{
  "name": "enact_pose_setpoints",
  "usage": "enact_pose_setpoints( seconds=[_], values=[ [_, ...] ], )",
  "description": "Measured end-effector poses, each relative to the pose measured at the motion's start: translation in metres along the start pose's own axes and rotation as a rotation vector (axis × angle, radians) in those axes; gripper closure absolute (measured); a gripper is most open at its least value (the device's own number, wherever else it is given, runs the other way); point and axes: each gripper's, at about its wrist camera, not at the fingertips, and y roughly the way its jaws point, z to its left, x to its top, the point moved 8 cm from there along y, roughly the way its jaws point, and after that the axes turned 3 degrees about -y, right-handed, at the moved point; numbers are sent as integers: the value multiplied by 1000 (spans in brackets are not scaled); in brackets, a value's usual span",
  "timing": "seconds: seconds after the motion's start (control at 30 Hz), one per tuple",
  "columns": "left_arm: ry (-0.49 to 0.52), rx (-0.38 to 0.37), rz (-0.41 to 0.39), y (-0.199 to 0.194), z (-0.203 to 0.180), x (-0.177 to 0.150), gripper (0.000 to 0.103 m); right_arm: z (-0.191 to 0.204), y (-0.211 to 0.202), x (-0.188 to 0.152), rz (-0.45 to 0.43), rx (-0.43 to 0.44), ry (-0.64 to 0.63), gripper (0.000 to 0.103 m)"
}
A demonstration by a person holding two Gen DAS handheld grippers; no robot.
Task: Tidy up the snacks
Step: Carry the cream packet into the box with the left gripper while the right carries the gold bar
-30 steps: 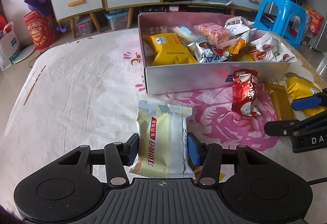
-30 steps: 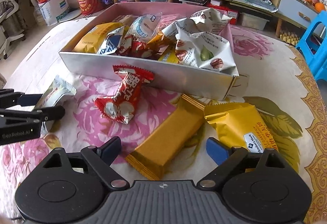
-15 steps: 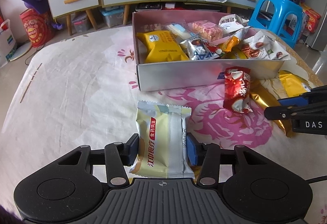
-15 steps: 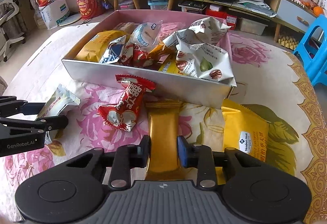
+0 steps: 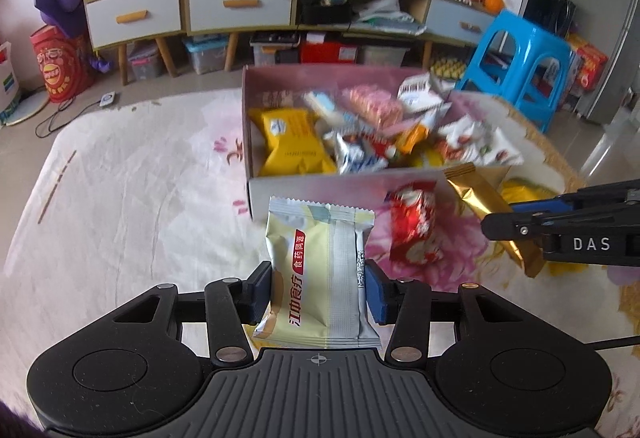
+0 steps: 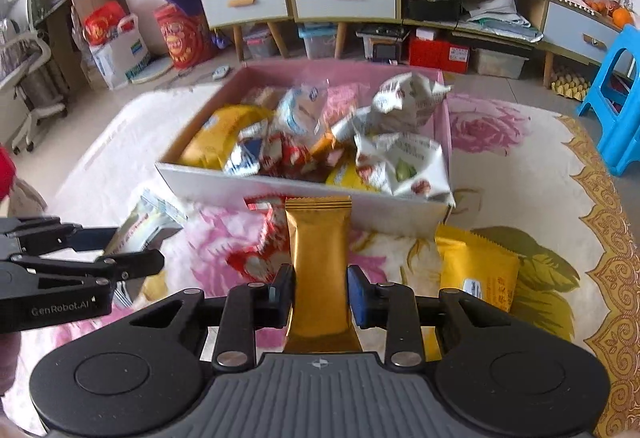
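My left gripper (image 5: 318,288) is shut on a pale yellow snack packet (image 5: 320,270) and holds it above the tablecloth. My right gripper (image 6: 319,294) is shut on a gold snack bar (image 6: 319,266), also lifted; it shows in the left wrist view (image 5: 490,214). The open box (image 5: 320,190) full of snacks stands just ahead of both grippers. A red snack packet (image 5: 412,230) lies on the cloth in front of the box. A yellow packet (image 6: 476,274) lies to its right.
The floral tablecloth (image 5: 128,198) covers the table. A blue plastic stool (image 5: 524,66) stands past the table's far right. Cabinets with drawers (image 5: 236,4) and storage bins line the far wall.
Both grippers have risen with their packets. My right gripper closed on the gold bar, turned it lengthwise and lifted it toward the box. The left gripper has held its packet throughout.
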Motion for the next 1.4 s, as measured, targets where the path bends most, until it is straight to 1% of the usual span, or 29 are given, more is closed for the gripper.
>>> enact_pose_setpoints(
  seconds=[0.13,0.37,0.47,0.53,0.63,0.8,0.97,1.13,1.27,1.33,1.4],
  values=[
    [-24,-1,-24,-2,0,13,58,2,-5,14,-34,18,31,83],
    [-100,7,-77,6,2,41,58,9,-5,48,-113,52,96,83],
    [-144,5,-84,13,4,48,58,8,0,59,-144,53,110,83],
    [-180,5,-74,19,6,50,58,6,5,64,-160,57,124,83],
    [-219,5,-77,27,8,60,58,1,15,70,-173,63,139,83],
    [-234,2,-107,41,9,78,58,-10,26,76,-189,86,203,83],
    [-267,-15,-104,60,7,86,58,-22,34,80,-214,97,267,83],
    [-258,-14,-122,73,1,98,58,-28,37,82,-229,112,335,82],
    [-262,-14,-144,81,-3,108,58,-29,37,83,-241,116,356,82],
    [-267,-3,-157,84,-2,114,57,-30,37,84,-247,119,364,77],
    [-271,19,-169,86,0,117,56,-32,36,84,-260,113,375,76]
  ],
)
